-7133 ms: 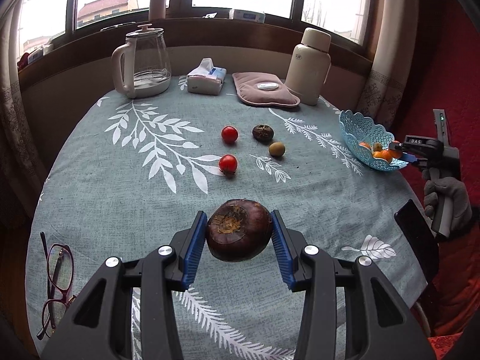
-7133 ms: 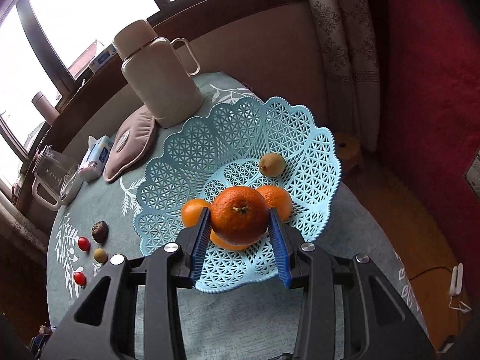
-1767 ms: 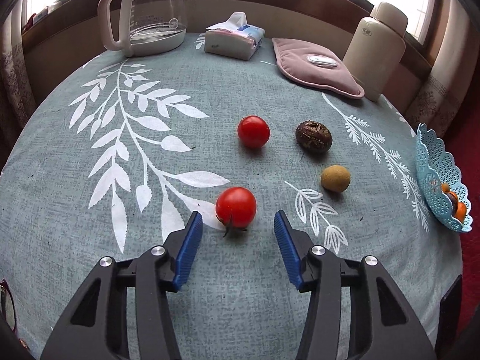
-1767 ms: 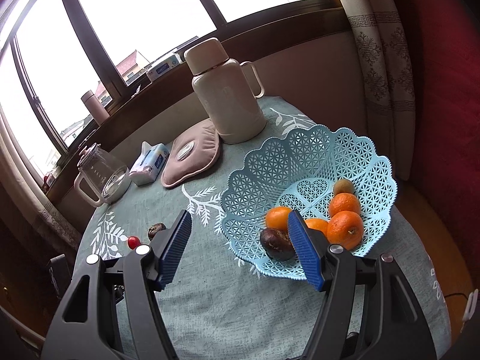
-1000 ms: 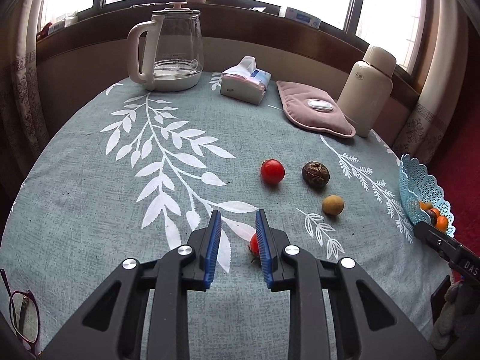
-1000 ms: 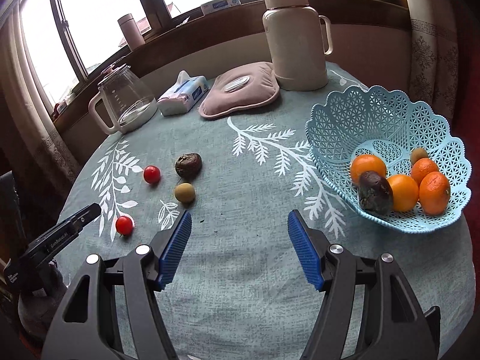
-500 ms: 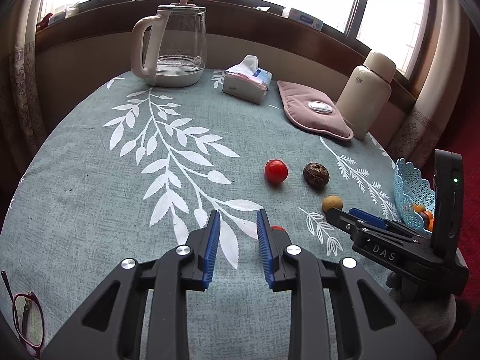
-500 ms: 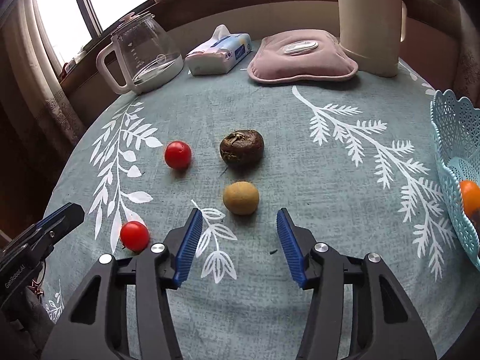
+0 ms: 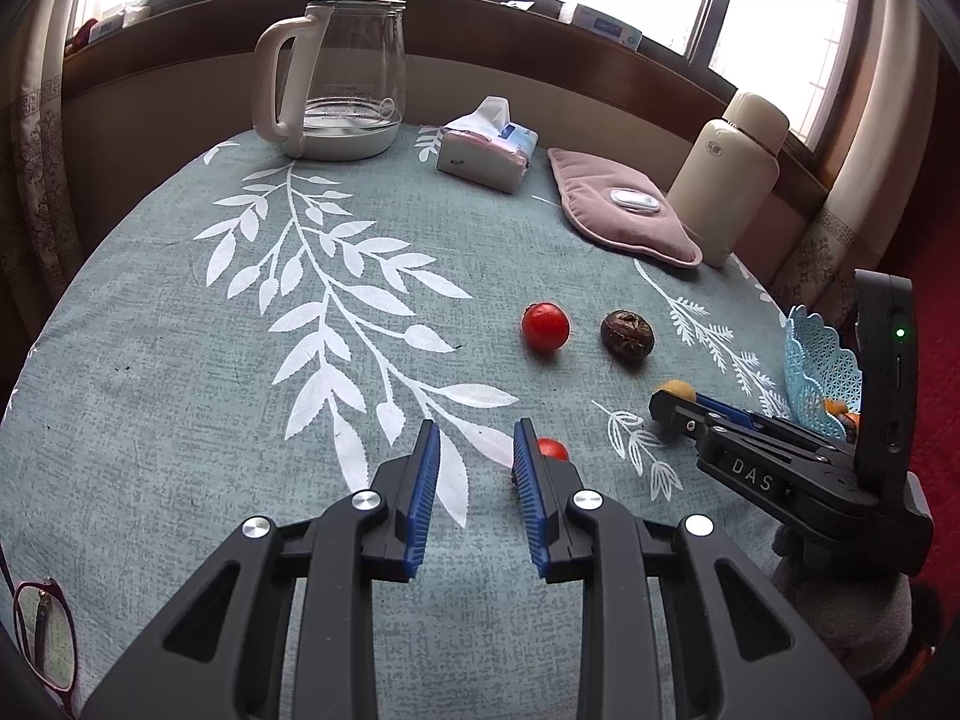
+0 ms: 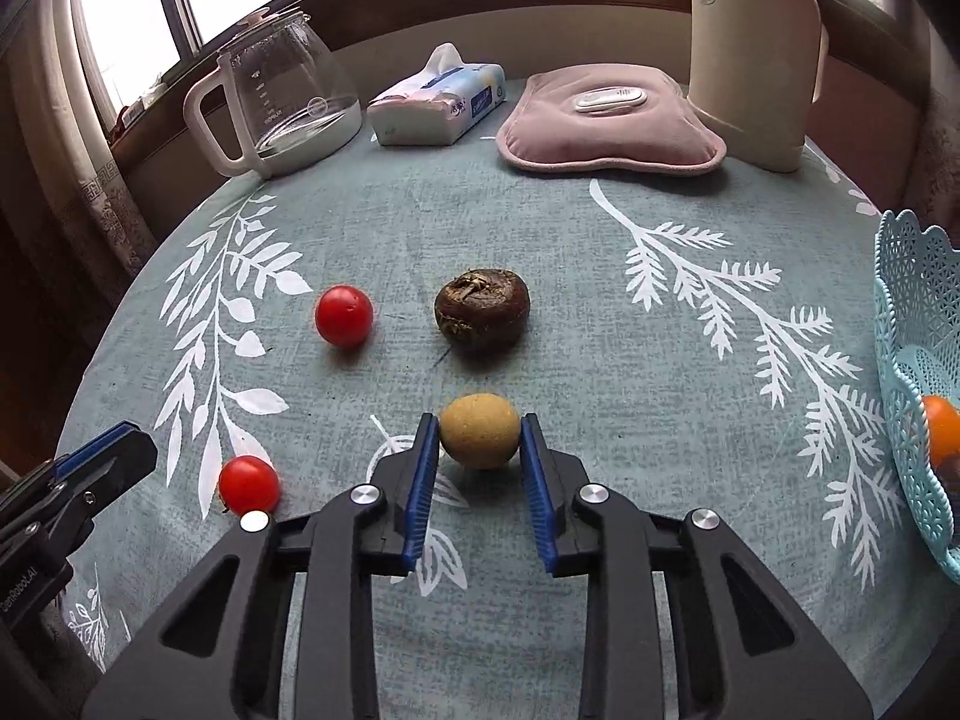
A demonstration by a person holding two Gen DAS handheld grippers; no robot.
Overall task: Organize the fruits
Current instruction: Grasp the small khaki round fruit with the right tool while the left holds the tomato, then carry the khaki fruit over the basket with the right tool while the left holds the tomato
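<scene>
We are seeing the yellow-brown fruit (image 10: 480, 439) sitting on the tabletop (image 10: 600, 312) toward its right edge, with the right tool (image 10: 479, 450) clamped on its two sides, the jaws having just been closing onto it. The dark wrinkled fruit (image 10: 482, 310) is lying just beyond it. The left tool (image 9: 475, 450) is pinched together on nothing, with a red tomato (image 9: 552, 449) lying just right of its right finger. Another red tomato (image 9: 545, 326) is lying farther in. The blue basket (image 10: 912, 360) is standing at the right edge.
</scene>
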